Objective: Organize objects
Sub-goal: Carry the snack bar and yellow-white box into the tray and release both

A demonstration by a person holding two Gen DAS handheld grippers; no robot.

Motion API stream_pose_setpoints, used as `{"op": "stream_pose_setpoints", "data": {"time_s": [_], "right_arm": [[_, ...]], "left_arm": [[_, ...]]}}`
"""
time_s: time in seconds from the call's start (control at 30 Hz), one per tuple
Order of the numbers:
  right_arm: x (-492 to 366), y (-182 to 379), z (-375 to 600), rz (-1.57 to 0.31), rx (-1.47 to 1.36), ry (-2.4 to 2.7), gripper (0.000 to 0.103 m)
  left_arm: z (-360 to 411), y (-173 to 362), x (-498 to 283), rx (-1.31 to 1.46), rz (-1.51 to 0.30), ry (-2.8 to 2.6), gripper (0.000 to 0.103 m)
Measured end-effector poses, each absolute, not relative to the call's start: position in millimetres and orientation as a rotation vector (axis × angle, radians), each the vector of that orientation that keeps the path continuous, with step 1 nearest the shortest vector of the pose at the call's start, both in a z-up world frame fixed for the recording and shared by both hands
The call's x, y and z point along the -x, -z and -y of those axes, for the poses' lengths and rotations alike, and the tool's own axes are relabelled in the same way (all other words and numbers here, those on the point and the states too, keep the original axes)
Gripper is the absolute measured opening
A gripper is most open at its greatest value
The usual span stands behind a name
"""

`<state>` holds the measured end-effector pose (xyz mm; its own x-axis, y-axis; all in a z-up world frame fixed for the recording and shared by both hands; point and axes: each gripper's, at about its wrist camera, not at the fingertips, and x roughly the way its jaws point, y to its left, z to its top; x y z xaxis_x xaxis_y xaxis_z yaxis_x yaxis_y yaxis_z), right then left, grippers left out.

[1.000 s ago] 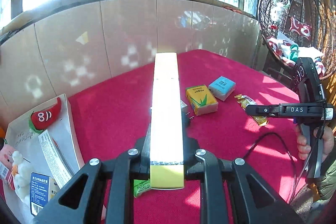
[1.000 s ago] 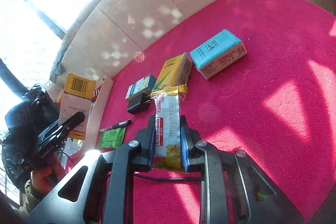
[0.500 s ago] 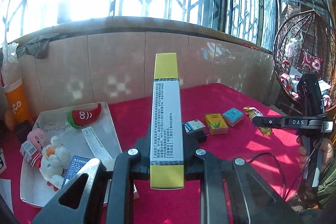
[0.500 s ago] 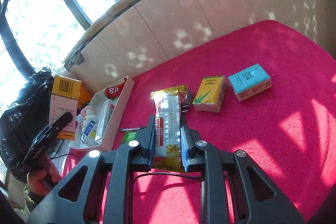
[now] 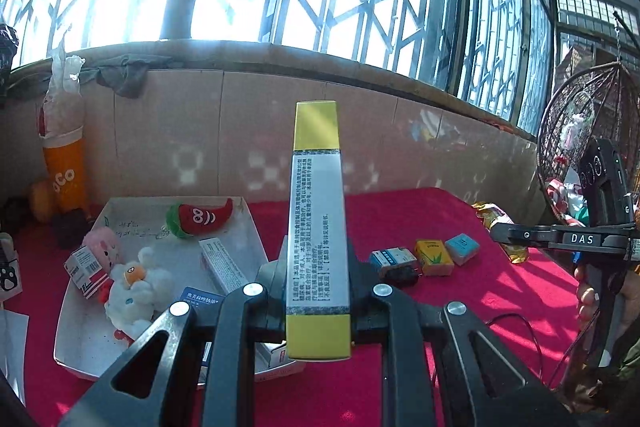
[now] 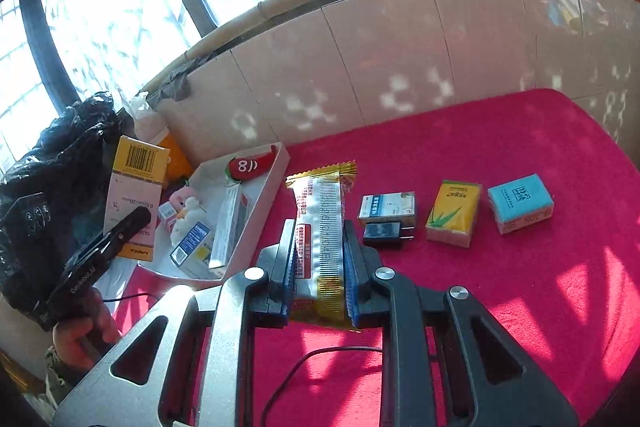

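Left gripper point(image 5: 318, 291) clamped on long yellow box point(image 5: 316, 227), carried in the air above the white tray's point(image 5: 250, 223) near right corner. Right gripper point(image 6: 318, 259) closed tight on snack packet point(image 6: 320, 227), lifted over red cloth point(image 6: 520, 287), just right of tray. Charger, yellow pack point(image 6: 452, 213), blue pack point(image 6: 520, 203) lie right of tray

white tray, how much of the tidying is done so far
Partly done. The white tray already holds a chili plush, soft toys and several small boxes. In hand: the left claw grips a long yellow box, and the right claw grips a snack packet. Left on the red cloth: a blue-white box, black charger, yellow pack and blue pack.
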<state>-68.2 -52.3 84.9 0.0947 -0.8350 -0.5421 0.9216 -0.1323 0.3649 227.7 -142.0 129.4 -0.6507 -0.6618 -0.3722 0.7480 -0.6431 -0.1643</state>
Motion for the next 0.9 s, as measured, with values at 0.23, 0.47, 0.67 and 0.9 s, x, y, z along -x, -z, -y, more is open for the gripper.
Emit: {"op": "stream_pose_setpoints", "data": {"time_s": [0.23, 0.47, 0.67, 0.9], "right_arm": [[44.4, -87.6, 69.2, -0.181, -0.764, 1.498, 0.02], [26.5, -95.0, 83.5, -0.214, -0.736, 1.484, 0.02], [9.5, -100.4, 96.0, -0.247, -0.711, 1.463, 0.02], [-9.1, -102.5, 109.8, -0.272, -0.702, 1.431, 0.02]], "left_arm": [[147.0, -125.4, -248.0, -0.323, -0.421, 2.234, 0.019], [154.6, -120.2, -266.1, -0.287, -0.466, 2.207, 0.019], [160.6, -117.1, -280.3, -0.264, -0.494, 2.18, 0.019], [166.2, -112.2, -295.6, -0.243, -0.52, 2.152, 0.019]]}}
